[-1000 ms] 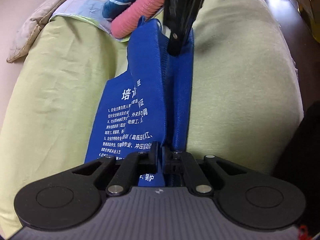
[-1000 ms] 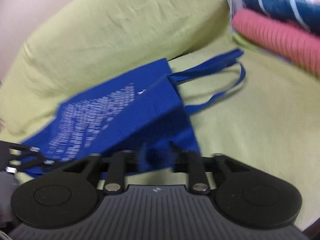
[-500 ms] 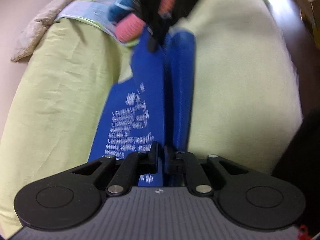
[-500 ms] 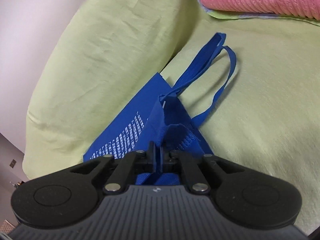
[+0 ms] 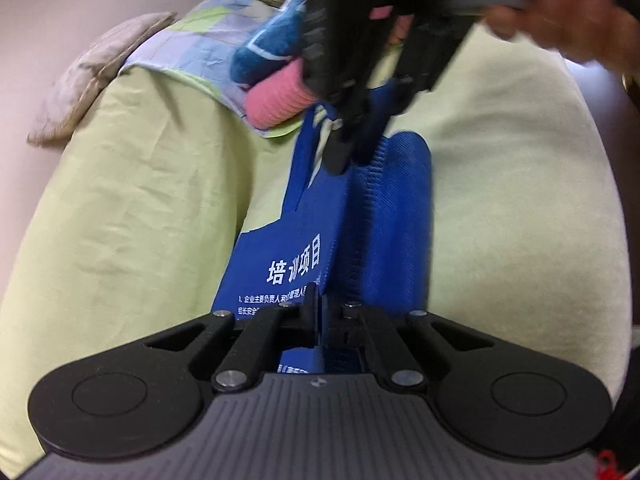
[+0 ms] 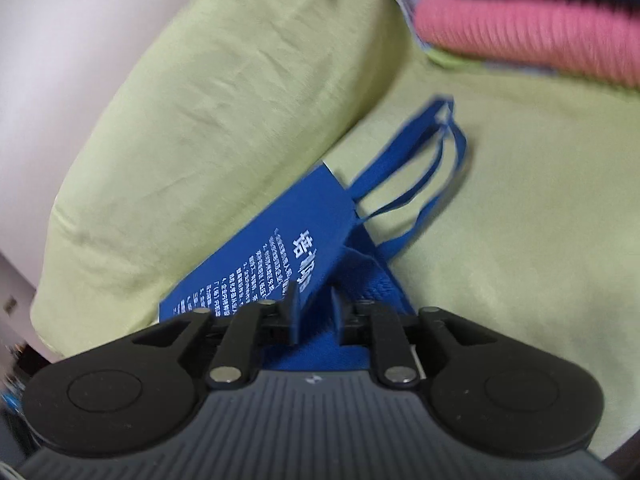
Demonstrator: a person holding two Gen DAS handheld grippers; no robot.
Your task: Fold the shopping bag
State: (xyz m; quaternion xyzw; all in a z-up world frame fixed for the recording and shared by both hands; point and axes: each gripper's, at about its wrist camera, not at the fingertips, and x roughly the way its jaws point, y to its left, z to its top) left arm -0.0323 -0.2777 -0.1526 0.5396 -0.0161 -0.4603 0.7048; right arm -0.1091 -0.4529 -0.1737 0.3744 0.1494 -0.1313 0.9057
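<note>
A blue shopping bag (image 5: 392, 220) with white printed text lies folded lengthwise on a green sofa seat (image 5: 500, 200). My left gripper (image 5: 326, 308) is shut on the bag's near end. At the far end, the right gripper (image 5: 368, 128) reaches down to the bag's edge, with a hand (image 5: 580, 20) behind it. In the right wrist view the right gripper (image 6: 318, 304) stands partly open, with a fold of the bag (image 6: 280, 232) still between its fingers. The bag's handles (image 6: 436, 168) trail loose across the seat beyond.
A pink rolled towel (image 6: 520, 36) and a blue one (image 5: 264, 52) lie on a patterned cloth (image 5: 200, 40) at the seat's far end. The green backrest cushion (image 6: 220, 80) runs along one side. A beige cushion (image 5: 92, 68) sits on top of it.
The right gripper's fingers have spread apart since half a second ago and it has drawn back slightly. The left gripper keeps its hold; the bag lies flatter along the seat.
</note>
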